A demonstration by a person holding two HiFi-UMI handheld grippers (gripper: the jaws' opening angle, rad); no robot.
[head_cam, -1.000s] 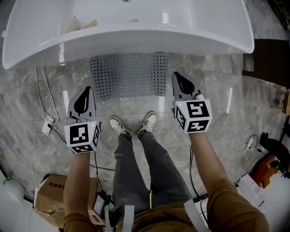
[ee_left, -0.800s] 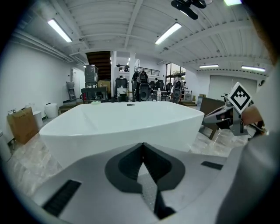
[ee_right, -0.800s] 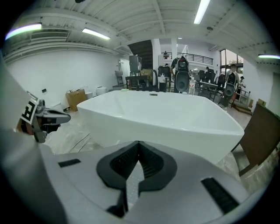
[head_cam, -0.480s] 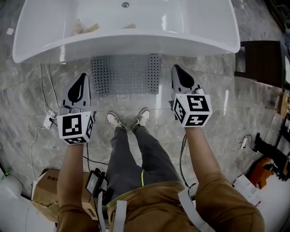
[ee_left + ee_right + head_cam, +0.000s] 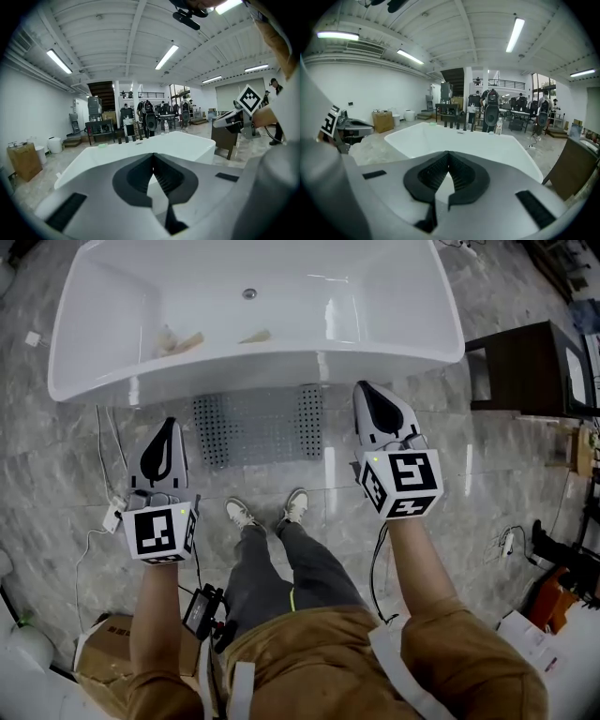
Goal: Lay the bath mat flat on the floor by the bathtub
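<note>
The grey perforated bath mat (image 5: pixel 258 425) lies flat on the marble floor, right against the white bathtub (image 5: pixel 394 324). My left gripper (image 5: pixel 170 426) hangs shut and holds nothing, above the floor left of the mat. Just right of the mat, my right gripper (image 5: pixel 368 392) is also shut with nothing in it. In the left gripper view the jaws (image 5: pixel 153 155) meet at the tip over the bathtub (image 5: pixel 183 143), and in the right gripper view the jaws (image 5: pixel 448 154) meet over the bathtub (image 5: pixel 464 140).
A dark wooden cabinet (image 5: pixel 525 362) stands right of the tub. A power strip with cables (image 5: pixel 114 516) lies at the left and a cardboard box (image 5: pixel 103 657) at the lower left. The person's shoes (image 5: pixel 242 514) stand just short of the mat. Small scraps (image 5: pixel 178 338) lie inside the tub.
Both grippers and the head camera have risen and drawn back, so the tub and mat look smaller and farther. The mat has not moved. Both grippers stay shut.
</note>
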